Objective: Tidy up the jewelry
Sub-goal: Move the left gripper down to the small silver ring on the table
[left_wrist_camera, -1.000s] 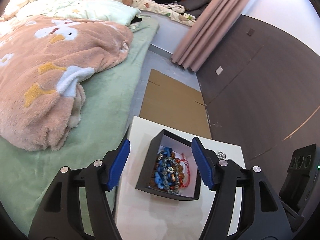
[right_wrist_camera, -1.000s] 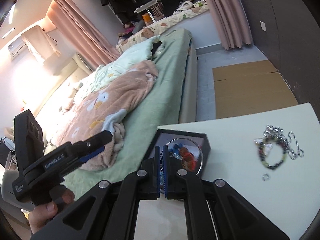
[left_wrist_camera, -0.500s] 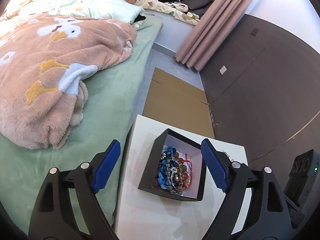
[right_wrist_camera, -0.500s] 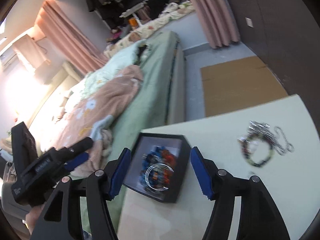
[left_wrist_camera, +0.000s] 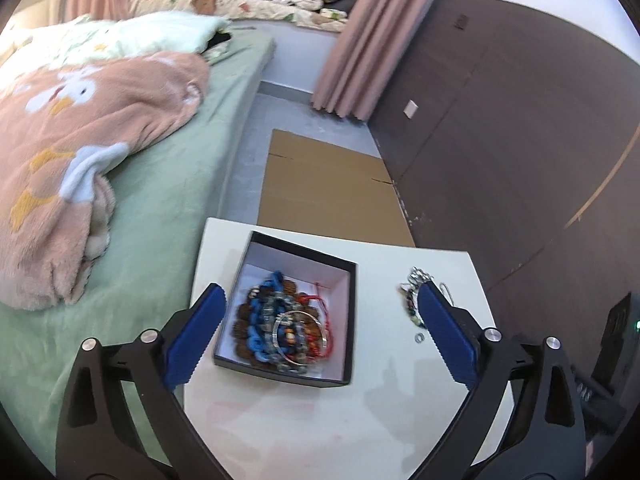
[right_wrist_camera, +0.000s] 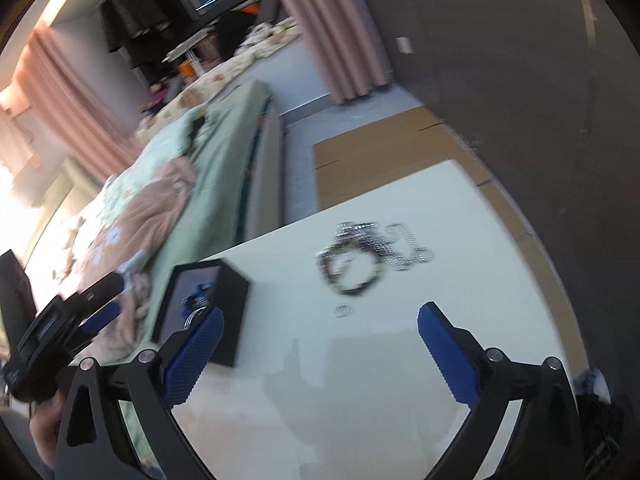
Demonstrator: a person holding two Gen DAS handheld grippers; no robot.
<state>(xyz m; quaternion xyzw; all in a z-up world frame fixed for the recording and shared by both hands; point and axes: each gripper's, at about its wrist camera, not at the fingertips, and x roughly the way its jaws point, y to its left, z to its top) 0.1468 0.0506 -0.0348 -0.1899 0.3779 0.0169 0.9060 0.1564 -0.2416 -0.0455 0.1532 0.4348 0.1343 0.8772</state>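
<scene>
A black box [left_wrist_camera: 349,309] with a white inside stands on the white table [left_wrist_camera: 312,420] and holds several bead bracelets and a silver bangle [left_wrist_camera: 301,336]. My left gripper [left_wrist_camera: 320,336] hovers over the box, its jaws opening wide, nothing pressed between the blue pads. A beaded bracelet [right_wrist_camera: 352,276], a silver chain [right_wrist_camera: 408,248] and a small ring [right_wrist_camera: 343,310] lie loose on the table to the right of the box [right_wrist_camera: 230,320]. My right gripper [right_wrist_camera: 316,354] hangs above bare table short of them, jaws opening, nothing between them.
A bed with a green sheet [left_wrist_camera: 168,208] and a pink blanket [left_wrist_camera: 80,128] runs along the table's left side. Flat cardboard [left_wrist_camera: 320,188] lies on the floor beyond the table. A dark wall [left_wrist_camera: 520,140] stands on the right. A hand [right_wrist_camera: 44,436] holds the left gripper's handle.
The right gripper went from shut to wide open, left the silver bangle in the box and swung right toward the loose jewelry. The left gripper widened and shifted right.
</scene>
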